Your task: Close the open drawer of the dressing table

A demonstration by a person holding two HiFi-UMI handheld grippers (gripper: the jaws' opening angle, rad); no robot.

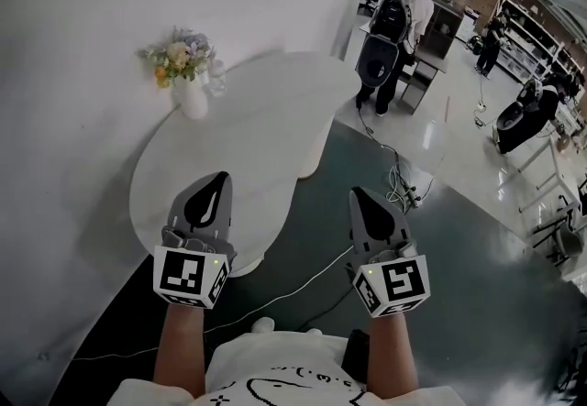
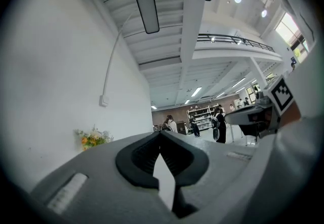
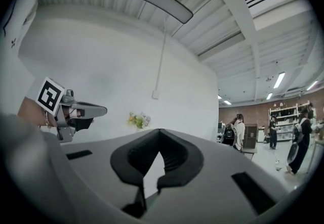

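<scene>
Head view: dressing table (image 1: 266,120), white with a wavy-edged top, stands against the white wall (image 1: 83,38); its drawer cannot be made out in any view, since only the top surface shows from above.

Left gripper (image 1: 218,182): held over the near edge of the dressing table, tip pointing across the top toward the wall; marker cube (image 1: 190,276) at its rear, nearest the person. In the left gripper view its (image 2: 160,134) jaws are closed tip to tip, nothing between them.

Right gripper (image 1: 359,197): off the near right side of the dressing table, over the dark floor (image 1: 440,303), not above the top; roughly level with the left gripper and well apart from it. In the right gripper view its (image 3: 159,132) jaws also meet at the tips, nothing held.

On the dressing table: a white vase (image 1: 191,100) with flowers (image 1: 179,54) at the far left of the top, close to the wall; the flowers also show in the left gripper view (image 2: 91,138) and the right gripper view (image 3: 136,120).

A white cable (image 1: 303,280) runs over the floor below the near edge of the dressing table; a person with a backpack (image 1: 399,24) stands well beyond its far right end.
</scene>
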